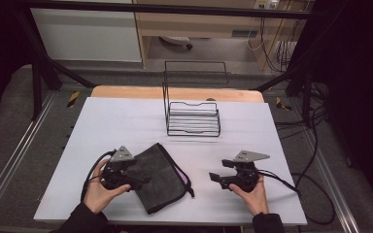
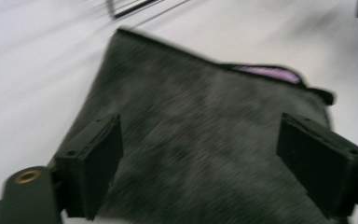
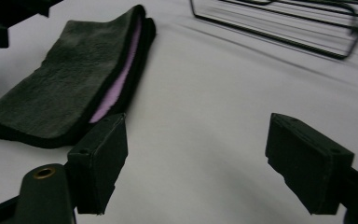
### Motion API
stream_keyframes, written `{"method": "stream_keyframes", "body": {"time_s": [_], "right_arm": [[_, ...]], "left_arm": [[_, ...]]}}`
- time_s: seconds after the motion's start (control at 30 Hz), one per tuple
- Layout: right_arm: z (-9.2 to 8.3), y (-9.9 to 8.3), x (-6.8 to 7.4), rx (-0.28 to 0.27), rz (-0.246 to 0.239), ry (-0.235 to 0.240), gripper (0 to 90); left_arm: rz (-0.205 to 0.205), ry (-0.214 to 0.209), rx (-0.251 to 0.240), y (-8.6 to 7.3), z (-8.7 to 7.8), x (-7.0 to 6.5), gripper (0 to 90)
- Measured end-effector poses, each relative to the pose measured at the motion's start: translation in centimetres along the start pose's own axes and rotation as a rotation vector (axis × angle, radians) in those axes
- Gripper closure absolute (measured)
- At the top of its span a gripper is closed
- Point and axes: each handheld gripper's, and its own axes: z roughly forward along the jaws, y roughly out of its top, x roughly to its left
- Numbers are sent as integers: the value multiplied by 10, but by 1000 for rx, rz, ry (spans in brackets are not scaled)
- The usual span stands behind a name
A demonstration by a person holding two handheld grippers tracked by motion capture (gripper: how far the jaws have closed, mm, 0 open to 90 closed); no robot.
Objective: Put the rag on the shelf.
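From my remote seat I see a desk (image 1: 126,121) covered in pale grey. At the left, the left gripper (image 1: 135,180) rests in a hand at the near edge, its fingers (image 2: 91,170) spread wide, gripping nothing; they stand over a folded dark grey cloth (image 1: 158,177). This cloth lies flat on the desk just right of that gripper, a pink lining showing along its right edge. Behind it, toward the far middle of the desk, stands a black wire rack (image 1: 193,116). At the right, well apart from the cloth, the right gripper (image 1: 215,177) points left, its fingers (image 3: 98,165) also wide, with only bare desk between them.
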Motion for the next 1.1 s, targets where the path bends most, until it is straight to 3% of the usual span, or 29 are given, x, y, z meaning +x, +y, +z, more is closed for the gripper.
{"method": "stream_keyframes", "body": {"time_s": [0.03, 0.13, 0.2, 0.33, 0.47, 0.7, 0.9, 1.0, 1.1], "right_arm": [[0, 0, 0, 0, 0, 0, 242], [20, 16, 23, 14, -32, 59, 297], [25, 19, 29, 18, -46, 70, 311], [48, 27, 48, 64, -99, 95, 429], [69, 29, 57, 115, -100, 123, 565], [91, 23, 59, 186, -75, 121, 708], [91, 24, 59, 178, -55, 144, 874], [89, 26, 58, 176, -46, 153, 889], [86, 30, 57, 165, -45, 131, 894]], "left_arm": [[-10, 7, 2, -5, -1, 5, 138], [-47, 36, -7, -17, -6, 18, 76], [-60, 42, -19, -24, -9, 24, 71], [-80, 58, -24, -36, -11, 32, 60], [-94, 70, -15, -44, -13, 37, 59], [-109, 89, -18, -48, -14, 41, 65], [-120, 90, -22, -48, -15, 40, 75], [-121, 90, -23, -49, -16, 39, 78], [-128, 92, -28, -50, -17, 39, 84]]}}
